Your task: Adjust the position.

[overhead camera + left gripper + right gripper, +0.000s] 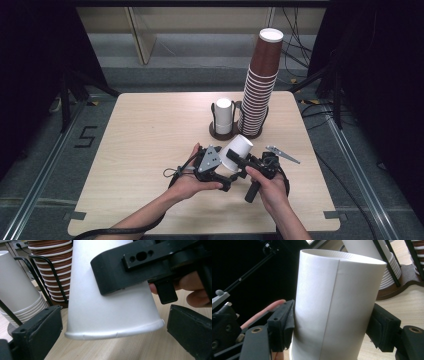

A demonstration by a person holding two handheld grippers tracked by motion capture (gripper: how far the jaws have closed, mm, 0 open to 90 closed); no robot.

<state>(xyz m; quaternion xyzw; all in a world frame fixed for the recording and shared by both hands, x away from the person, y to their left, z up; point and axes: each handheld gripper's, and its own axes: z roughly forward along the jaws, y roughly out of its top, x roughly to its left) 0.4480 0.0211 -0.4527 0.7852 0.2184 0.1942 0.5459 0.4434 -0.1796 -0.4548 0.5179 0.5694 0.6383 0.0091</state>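
Observation:
A white paper cup (239, 149) is held tilted above the table's near middle, its closed end toward the cup stacks. My right gripper (234, 158) is shut on it; in the right gripper view both pads (287, 317) press the wall of the cup (337, 302). My left gripper (220, 172) sits just left of it in the person's left hand. In the left gripper view, my left gripper (115, 323) stands open, its two jaws on either side of the cup's rolled rim (112, 333) with a gap at each side. The right gripper's jaw (130, 267) lies across the cup above.
A dark wire holder (220, 134) at mid-table carries a short stack of white cups (223, 116) and a tall leaning stack of brown cups (260, 85). A grey metal piece (282, 154) lies right of my hands. The wooden table (145, 145) has free room at the left.

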